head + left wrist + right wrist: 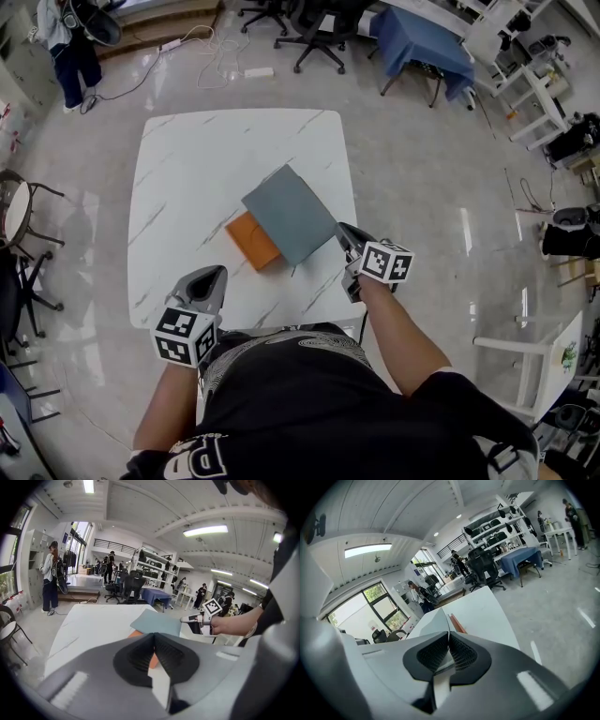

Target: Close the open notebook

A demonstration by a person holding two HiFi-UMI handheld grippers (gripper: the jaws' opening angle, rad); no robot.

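Now right fingers [465,654] clamp the notebook's grey cover [291,214], while left fingers [135,656] sit together, empty.

On the table [206,169], just right of its middle: open notebook [255,244], raised cover [292,214] tilted over its right half. At the cover's near right corner, by the table's right edge: right gripper [343,234], closed on it. Over the table's near left part, well apart from the notebook: left gripper [216,277]. On the floor behind the table: power strip [258,72]; farther back, office chairs [314,33], with a cloth-covered table [422,47] to their right. Left of the table: a chair [19,211]; far back left, a person [67,47]
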